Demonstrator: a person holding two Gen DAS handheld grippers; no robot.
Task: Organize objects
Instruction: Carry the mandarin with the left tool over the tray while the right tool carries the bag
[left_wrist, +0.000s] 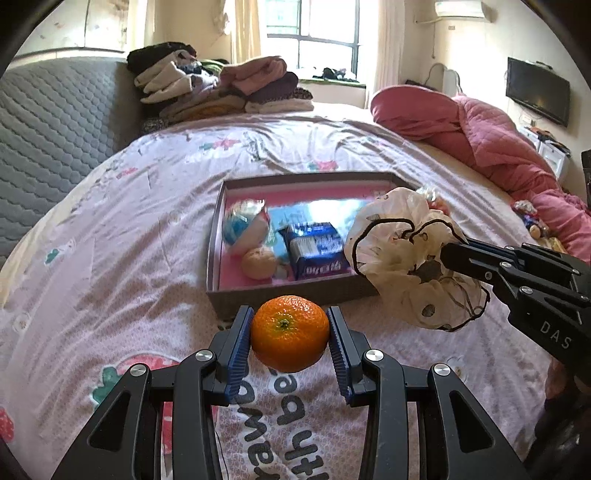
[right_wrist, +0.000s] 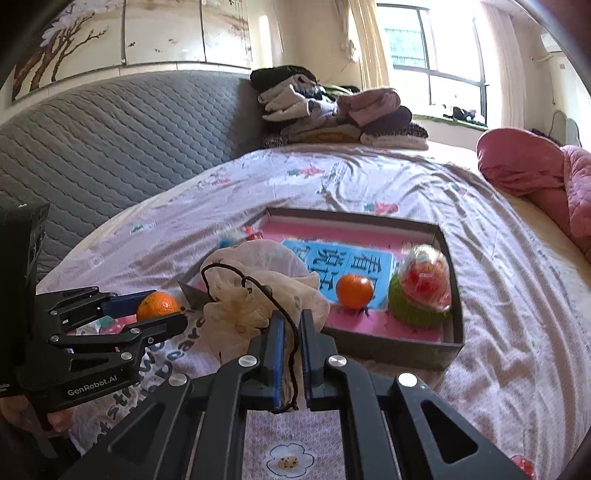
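1. Gripping a mandarin orange (left_wrist: 290, 332) between its blue ribbed pads, the left claw (left_wrist: 290, 341) is closed on the fruit at its widest part, stem end facing the camera, above the bedsheet (left_wrist: 110, 229).
2. Straight ahead of that claw, just beyond the fruit, lies the near wall of the shallow grey box (left_wrist: 288, 291); the box's long side runs across the view, so I judge the coming move to be a short forward carry over that wall.
3. The right claw (right_wrist: 291, 354) is narrow, pinched on a cream, black-trimmed fabric scrunchie (right_wrist: 258, 291); the fabric bunches ahead of the fingertips and a black cord trails back between the pads.
4. In the right wrist view the box sits ahead and to the right of that claw, its near left corner hidden behind the fabric. Both claws look about equally near; the left one faces the wall squarely.
5. Inside the pink-lined box: a second mandarin (right_wrist: 354, 291), a clear-wrapped red and green sweet (right_wrist: 424, 291), a blue snack packet (left_wrist: 317, 247) and a blue-and-white wrapped item (left_wrist: 245, 225), lying on a blue card (right_wrist: 351, 266) with printed characters.
6. The held mandarin looks firm, glossy and unmarked; the scrunchie is limp and crumpled.
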